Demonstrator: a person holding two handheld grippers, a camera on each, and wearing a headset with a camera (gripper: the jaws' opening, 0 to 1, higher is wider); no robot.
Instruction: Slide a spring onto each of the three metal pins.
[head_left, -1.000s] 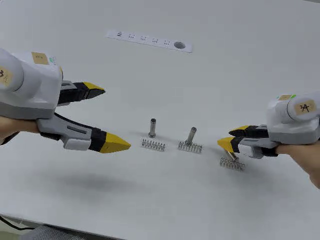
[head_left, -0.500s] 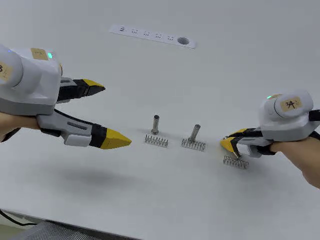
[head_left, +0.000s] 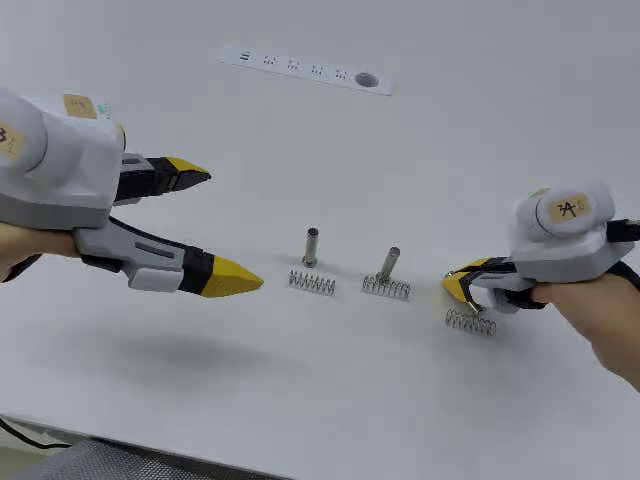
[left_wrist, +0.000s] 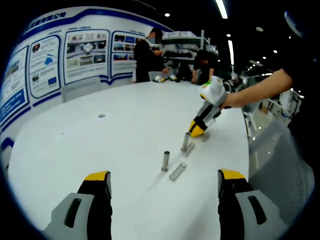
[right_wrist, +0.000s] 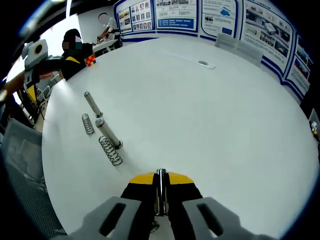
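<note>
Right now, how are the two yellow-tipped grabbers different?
The left gripper is wide open and holds nothing; the right gripper is shut on a metal pin. The left one hangs above the table; the right one's tips are down by a spring. Both have yellow tips.

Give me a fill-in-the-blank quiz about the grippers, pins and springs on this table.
The ___ hand-held gripper is shut on a silver metal pin.
The left hand-held gripper has its jaws ___.
___ coiled steel springs lie on the white table.
___ more silver pins stand free beside them.
Missing words: right, open, three, two.
</note>
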